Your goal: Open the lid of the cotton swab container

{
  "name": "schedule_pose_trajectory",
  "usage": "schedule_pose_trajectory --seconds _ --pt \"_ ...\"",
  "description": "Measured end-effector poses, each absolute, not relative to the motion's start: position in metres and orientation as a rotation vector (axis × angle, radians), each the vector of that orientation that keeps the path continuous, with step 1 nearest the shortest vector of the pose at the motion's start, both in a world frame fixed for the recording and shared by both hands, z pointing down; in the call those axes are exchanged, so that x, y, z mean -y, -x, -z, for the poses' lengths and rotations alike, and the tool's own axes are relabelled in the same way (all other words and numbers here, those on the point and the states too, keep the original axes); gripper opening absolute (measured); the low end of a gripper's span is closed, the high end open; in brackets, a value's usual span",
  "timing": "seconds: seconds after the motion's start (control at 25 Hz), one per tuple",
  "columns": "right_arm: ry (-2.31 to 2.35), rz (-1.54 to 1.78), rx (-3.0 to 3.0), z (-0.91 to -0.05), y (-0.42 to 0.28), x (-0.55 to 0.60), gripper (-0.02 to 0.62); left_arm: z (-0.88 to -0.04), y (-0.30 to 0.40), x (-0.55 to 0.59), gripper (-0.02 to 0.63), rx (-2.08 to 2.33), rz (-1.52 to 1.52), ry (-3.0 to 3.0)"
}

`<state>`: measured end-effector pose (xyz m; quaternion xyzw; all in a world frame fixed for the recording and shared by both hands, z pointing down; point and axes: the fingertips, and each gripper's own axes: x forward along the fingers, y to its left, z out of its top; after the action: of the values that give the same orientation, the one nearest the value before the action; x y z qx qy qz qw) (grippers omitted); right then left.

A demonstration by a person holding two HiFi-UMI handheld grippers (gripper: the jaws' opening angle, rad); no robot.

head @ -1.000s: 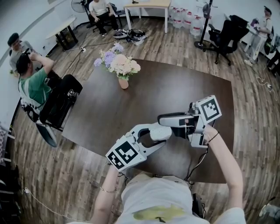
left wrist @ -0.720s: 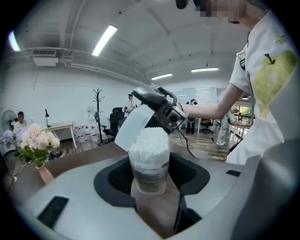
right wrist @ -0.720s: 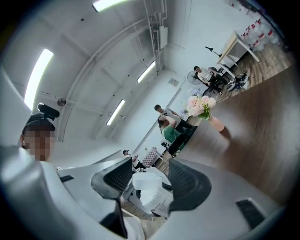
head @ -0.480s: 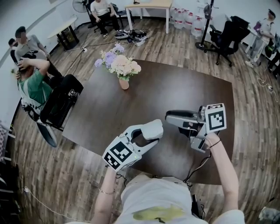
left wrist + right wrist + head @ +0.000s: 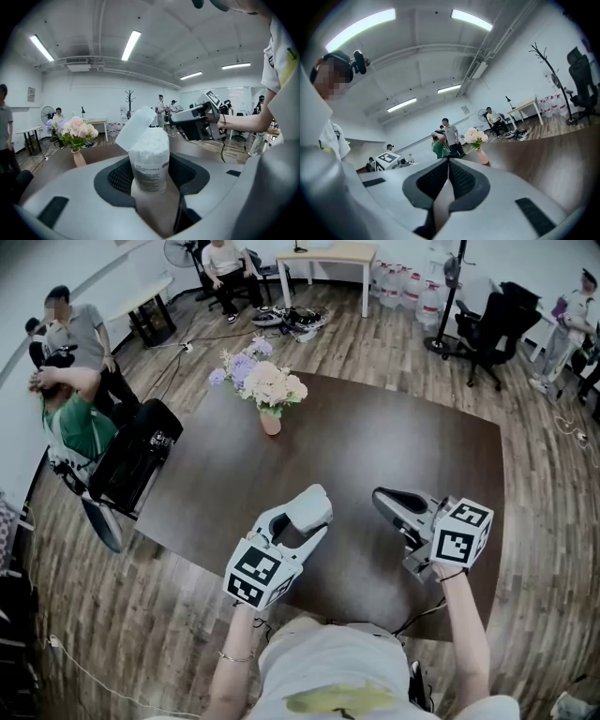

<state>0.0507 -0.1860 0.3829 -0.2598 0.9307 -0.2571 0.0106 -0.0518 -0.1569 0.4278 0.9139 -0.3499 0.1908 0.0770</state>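
Our left gripper (image 5: pixel 314 504) angles forward and slightly down over the dark brown tabletop (image 5: pixel 375 437). Its jaws are clamped on the clear cylindrical plastic cotton swab container (image 5: pixel 149 161), which stands upright between them with its white flip lid (image 5: pixel 135 127) tilted open to the left and the white swab heads exposed. Our right gripper (image 5: pixel 384 501), held out on a straight forearm, lies nearly level, pointing away from us and a little toward the left one but well apart from it; its jaws have just been closing and meet with nothing between them.
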Motion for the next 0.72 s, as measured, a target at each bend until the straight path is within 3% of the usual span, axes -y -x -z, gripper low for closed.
schedule_pose_trajectory --seconds 0.4,0.72 --pt "1.114 0.422 -2.913 -0.400 -0.059 0.182 0.021 -0.427 0.070 0.163 0.233 1.252 -0.480 -2.649" --pt "1.313 0.366 -2.775 -0.406 -0.081 0.182 0.021 -0.423 0.091 0.166 0.233 1.452 -0.444 -2.584"
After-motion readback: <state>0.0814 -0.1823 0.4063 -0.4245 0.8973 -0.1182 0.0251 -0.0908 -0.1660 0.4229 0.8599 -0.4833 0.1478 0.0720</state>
